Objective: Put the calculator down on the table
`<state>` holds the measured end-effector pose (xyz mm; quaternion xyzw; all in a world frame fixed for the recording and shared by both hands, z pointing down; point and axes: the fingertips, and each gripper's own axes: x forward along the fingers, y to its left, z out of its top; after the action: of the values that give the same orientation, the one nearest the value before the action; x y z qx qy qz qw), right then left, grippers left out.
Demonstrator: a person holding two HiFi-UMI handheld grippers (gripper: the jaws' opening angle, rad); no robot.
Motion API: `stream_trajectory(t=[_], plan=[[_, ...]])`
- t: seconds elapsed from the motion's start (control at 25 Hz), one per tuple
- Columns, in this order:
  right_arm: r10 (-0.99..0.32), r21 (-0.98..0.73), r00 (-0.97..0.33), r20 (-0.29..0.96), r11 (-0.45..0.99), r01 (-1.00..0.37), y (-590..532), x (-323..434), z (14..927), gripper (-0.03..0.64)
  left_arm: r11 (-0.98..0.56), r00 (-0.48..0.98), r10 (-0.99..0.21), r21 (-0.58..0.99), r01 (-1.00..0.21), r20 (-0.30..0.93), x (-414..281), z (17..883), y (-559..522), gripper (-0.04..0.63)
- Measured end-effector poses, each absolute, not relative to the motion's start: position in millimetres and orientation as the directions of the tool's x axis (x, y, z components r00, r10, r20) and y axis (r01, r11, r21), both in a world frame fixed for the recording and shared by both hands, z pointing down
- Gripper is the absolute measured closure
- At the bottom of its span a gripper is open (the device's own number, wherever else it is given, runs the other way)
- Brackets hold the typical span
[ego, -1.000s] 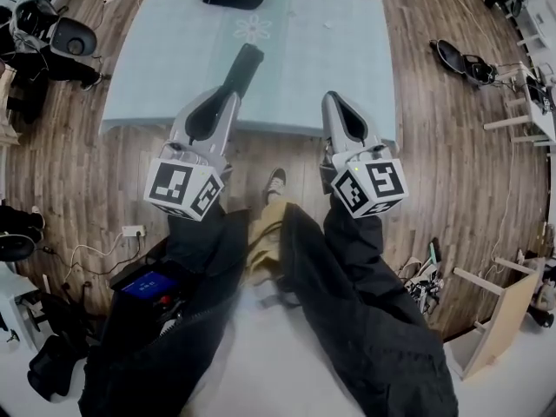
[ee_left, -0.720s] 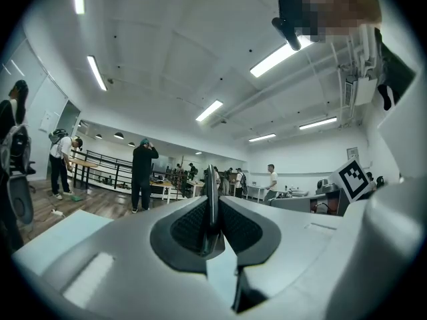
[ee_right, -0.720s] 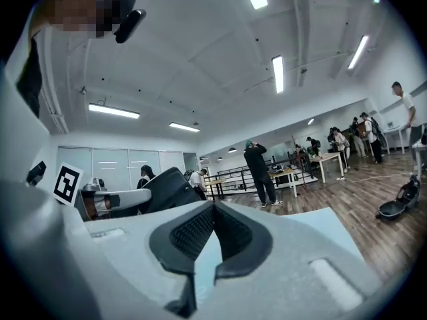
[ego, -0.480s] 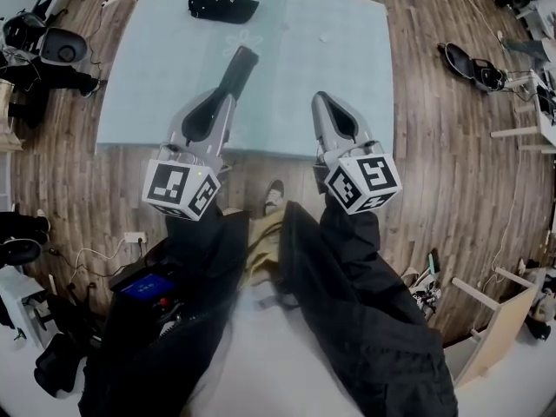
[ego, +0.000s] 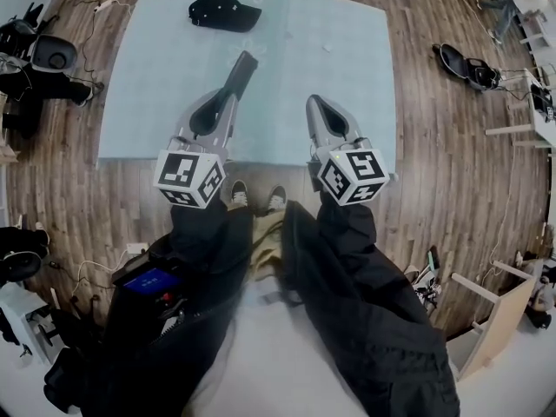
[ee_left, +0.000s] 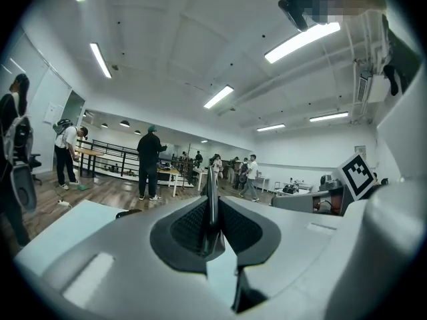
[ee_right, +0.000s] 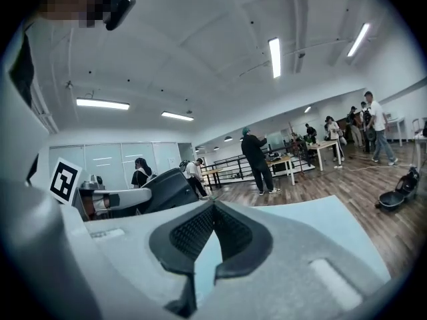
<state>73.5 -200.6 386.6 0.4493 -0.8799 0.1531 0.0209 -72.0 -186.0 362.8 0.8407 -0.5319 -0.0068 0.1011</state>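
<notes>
The calculator is a flat black slab that sticks forward out of my left gripper, which is shut on its near end. It hangs over the left middle of the pale blue table, apart from the surface. In the left gripper view the calculator shows edge-on as a thin dark strip pinched between the pads. My right gripper hovers over the table's near edge to the right, shut with nothing in it. In the right gripper view its jaws meet at the tip, and the calculator shows at the left.
A black cap lies at the table's far left. Dark bags and gear stand on the wooden floor to the left, a black object to the right. Several people stand at desks far across the room.
Both grippers have moved forward from the table's near edge to over the table, the calculator still in the left one. The table has come closer, and both shoes now show.
</notes>
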Motion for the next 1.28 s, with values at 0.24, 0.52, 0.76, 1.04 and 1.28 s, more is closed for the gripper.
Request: stream_trajectory(t=[0.24,0.52,0.76,1.04,1.28], plan=[[-0.801,-0.256,-0.549,0.240,0.493,-0.831,-205.7,80.9,413.6,0.617,-0.433,0.460,-0.874,0.177,-0.884,0.156,-65.9,392.3,-192.3,0.548],[-0.750,-0.300,-0.553,0.362,0.468,-0.831,-202.3,74.9,463.8,0.617,-0.416,0.447,-0.856,0.168,-0.894,0.260,-66.9,438.0,-188.5,0.548],[-0.717,-0.317,-0.564,0.409,0.468,-0.825,-201.2,69.7,478.9,0.617,-0.396,0.422,-0.843,0.145,-0.907,0.333,-69.6,464.7,-185.2,0.547],[-0.655,-0.340,-0.568,0.497,0.455,-0.823,-214.8,48.8,520.8,0.617,-0.358,0.378,-0.815,0.132,-0.925,0.439,-84.8,517.2,-198.2,0.548],[-0.602,-0.344,-0.566,0.564,0.452,-0.823,-231.1,40.6,548.3,0.617,-0.320,0.338,-0.783,0.129,-0.939,0.523,-97.4,564.8,-216.5,0.548]])
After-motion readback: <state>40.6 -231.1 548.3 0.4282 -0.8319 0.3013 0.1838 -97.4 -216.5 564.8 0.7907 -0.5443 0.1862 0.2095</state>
